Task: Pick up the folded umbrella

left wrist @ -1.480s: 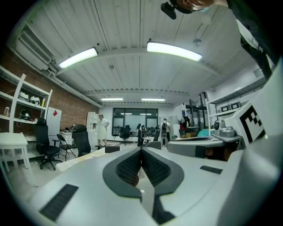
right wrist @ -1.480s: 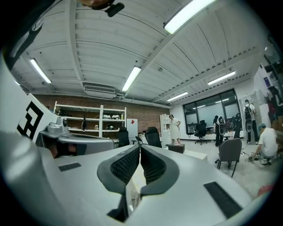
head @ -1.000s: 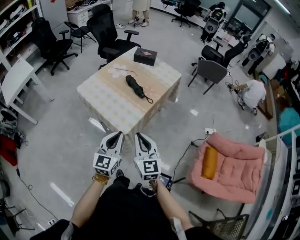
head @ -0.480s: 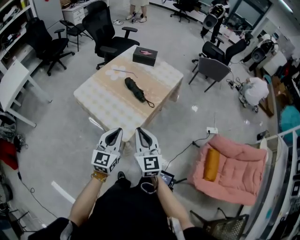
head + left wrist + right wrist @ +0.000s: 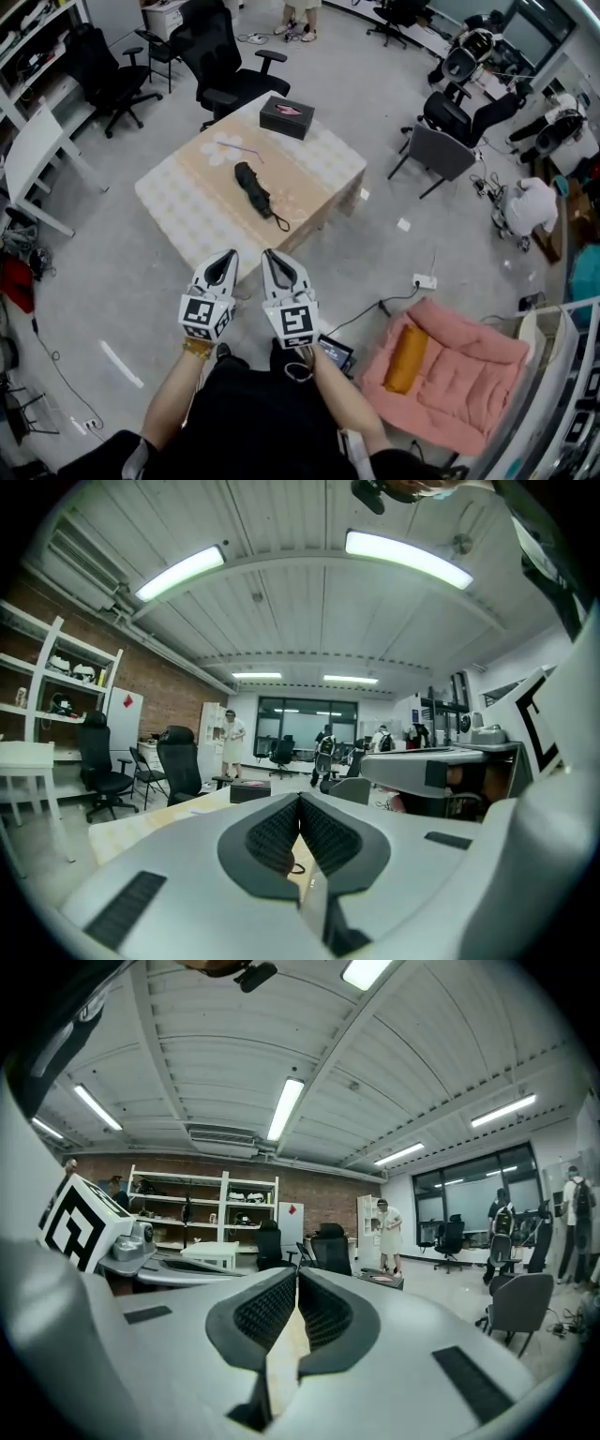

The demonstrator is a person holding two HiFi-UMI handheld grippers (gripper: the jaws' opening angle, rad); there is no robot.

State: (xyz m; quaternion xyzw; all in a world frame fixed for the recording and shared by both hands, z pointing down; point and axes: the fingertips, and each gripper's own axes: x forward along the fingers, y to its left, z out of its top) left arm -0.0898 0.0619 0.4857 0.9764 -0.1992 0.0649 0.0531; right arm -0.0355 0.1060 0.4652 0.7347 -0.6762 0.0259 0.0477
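Because the folded umbrella (image 5: 255,194) lies in the middle of the worktop (image 5: 178,216), well apart from me, I hold the left gripper (image 5: 227,258) and the right gripper (image 5: 272,256) side by side, pointing toward it — the fingers (image 5: 277,834) of both pressed together, empty — since, I think, nothing is in reach.

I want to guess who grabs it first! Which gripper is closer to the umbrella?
Right, but only just. The right gripper hangs short of the umbrella, by its strap end; the left gripper is alongside, farther left.
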